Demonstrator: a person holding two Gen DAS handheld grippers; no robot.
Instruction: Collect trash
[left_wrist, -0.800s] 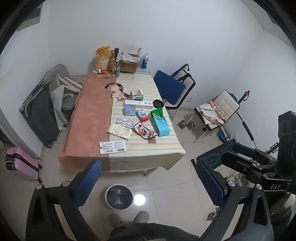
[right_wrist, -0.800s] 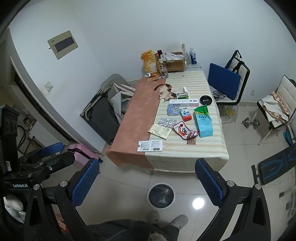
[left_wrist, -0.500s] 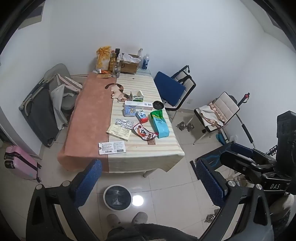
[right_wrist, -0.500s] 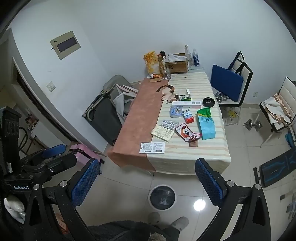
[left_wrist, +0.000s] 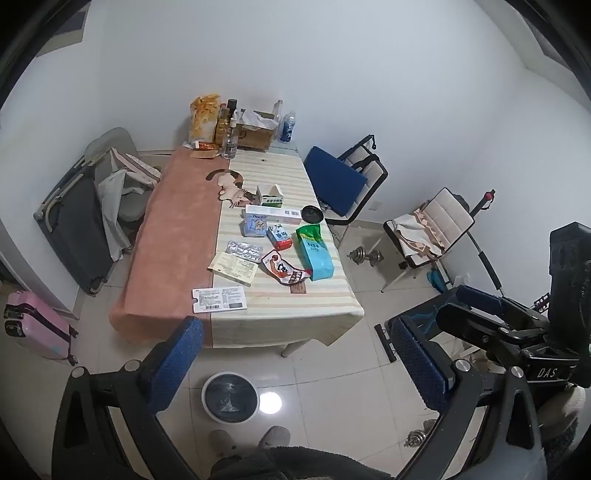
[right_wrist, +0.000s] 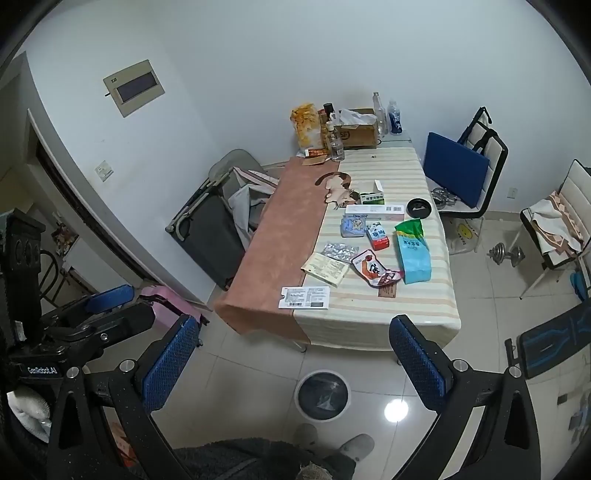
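Note:
A table (left_wrist: 173, 236) (right_wrist: 280, 240) holds scattered trash: a green-and-blue bag (left_wrist: 314, 247) (right_wrist: 412, 249), a red snack wrapper (left_wrist: 282, 267) (right_wrist: 373, 267), a small red-and-white carton (left_wrist: 279, 236) (right_wrist: 377, 233), a blister pack (left_wrist: 243, 251) (right_wrist: 340, 252), paper leaflets (left_wrist: 233, 267) (right_wrist: 325, 268), a white label card (left_wrist: 219, 300) (right_wrist: 304, 297) and a long white box (left_wrist: 273, 215) (right_wrist: 375, 211). A round white bin (left_wrist: 229, 397) (right_wrist: 322, 395) stands on the floor before the table. My left gripper (left_wrist: 299, 362) and right gripper (right_wrist: 293, 362) are open, empty, high above the floor.
Bottles, a cardboard box (left_wrist: 255, 133) and a yellow bag (left_wrist: 203, 118) stand at the table's far end. A blue-cushioned chair (left_wrist: 343, 181), a beige chair (left_wrist: 432, 225), dumbbells (left_wrist: 364, 254), a folded cot (left_wrist: 74, 218) and a pink suitcase (left_wrist: 33, 325) surround the table.
Both grippers have drifted slightly, so the table sits a little differently in view. The jaws stay open and nothing on the table moved.

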